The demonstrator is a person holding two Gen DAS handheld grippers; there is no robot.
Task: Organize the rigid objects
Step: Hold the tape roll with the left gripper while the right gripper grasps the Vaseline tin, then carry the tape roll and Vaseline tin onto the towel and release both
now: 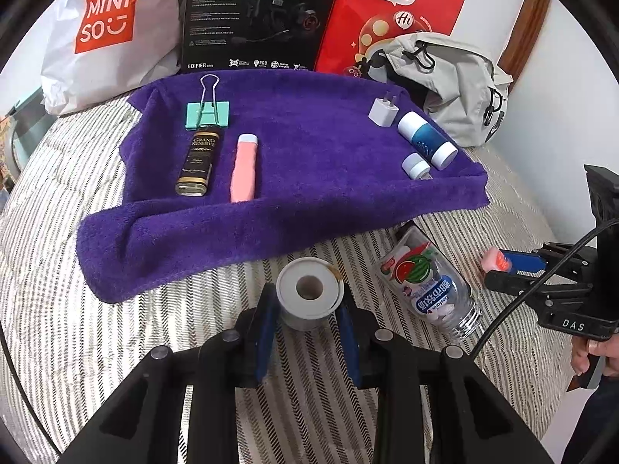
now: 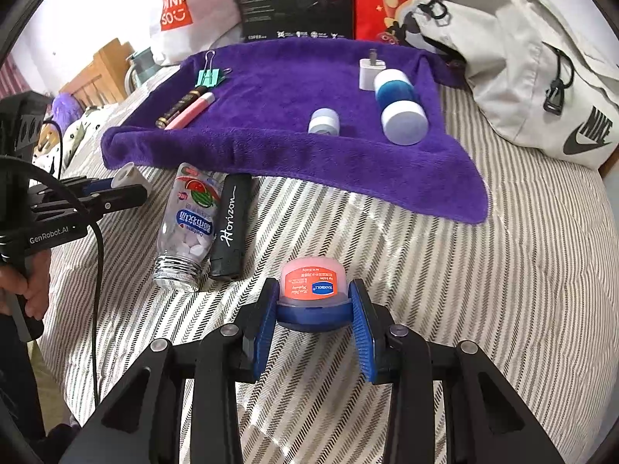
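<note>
My left gripper [image 1: 309, 303] is shut on a grey-white spool [image 1: 309, 290], just in front of the purple towel [image 1: 294, 201]. The right wrist view shows that gripper [image 2: 129, 189] and the spool [image 2: 127, 176] at the left. My right gripper [image 2: 314, 295] is shut on a pink jar with a blue lid [image 2: 311, 282] over the striped bedding. On the towel's left lie a mint binder clip [image 1: 207, 114], a dark bottle [image 1: 197, 162] and a pink tube [image 1: 243, 168]. At its right lie a white charger [image 1: 383, 111], a blue-white bottle [image 1: 425, 141] and a small white-capped vial [image 1: 416, 165].
A clear candy bottle [image 2: 189, 224] and a black Horizon stick [image 2: 230, 228] lie side by side on the striped bedding [image 2: 464, 290] below the towel's front edge. A grey Nike bag [image 2: 522, 69] sits at the right. A white shopping bag [image 1: 104, 34], a black box [image 1: 255, 19] and a red bag [image 1: 387, 15] stand behind.
</note>
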